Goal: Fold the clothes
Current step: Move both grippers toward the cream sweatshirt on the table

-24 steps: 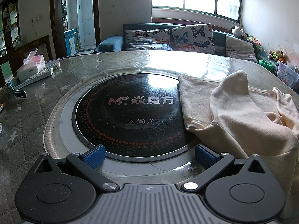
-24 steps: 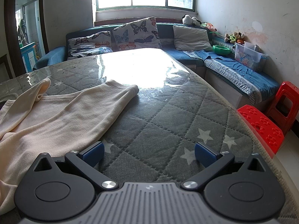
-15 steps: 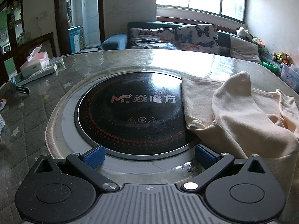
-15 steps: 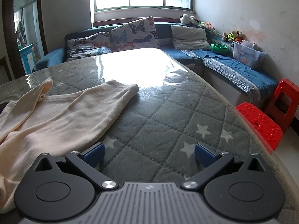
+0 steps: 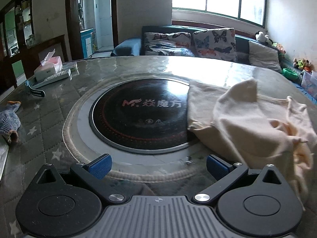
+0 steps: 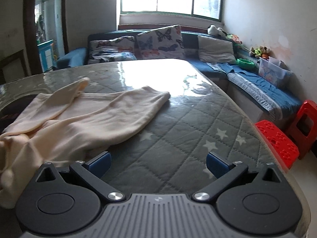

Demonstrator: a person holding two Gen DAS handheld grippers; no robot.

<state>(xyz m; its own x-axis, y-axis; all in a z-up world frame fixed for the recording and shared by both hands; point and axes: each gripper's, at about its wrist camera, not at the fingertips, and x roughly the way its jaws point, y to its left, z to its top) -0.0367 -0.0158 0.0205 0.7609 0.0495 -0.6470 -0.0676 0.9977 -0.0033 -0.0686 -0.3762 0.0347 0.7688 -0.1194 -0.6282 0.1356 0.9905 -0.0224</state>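
A cream garment [image 5: 247, 127] lies rumpled on the quilted table, its left edge overlapping the black round cooktop [image 5: 138, 117]. In the right wrist view the garment [image 6: 83, 119] spreads across the left half of the table, one sleeve folded over it. My left gripper [image 5: 157, 165] is open and empty, above the cooktop's near rim, with the garment to its right. My right gripper [image 6: 157, 164] is open and empty above the bare quilted table [image 6: 188, 138], the garment's near edge by its left finger.
A tissue box [image 5: 48, 68], a remote and a watch sit at the table's far left; a knit glove [image 5: 8, 121] lies at the left edge. A sofa with butterfly pillows [image 6: 158, 43] stands behind. Red stools [image 6: 287, 138] stand right of the table.
Both grippers have pulled back and risen a little; more of the table shows. The garment's near part looks more bunched. Both grippers stay open.
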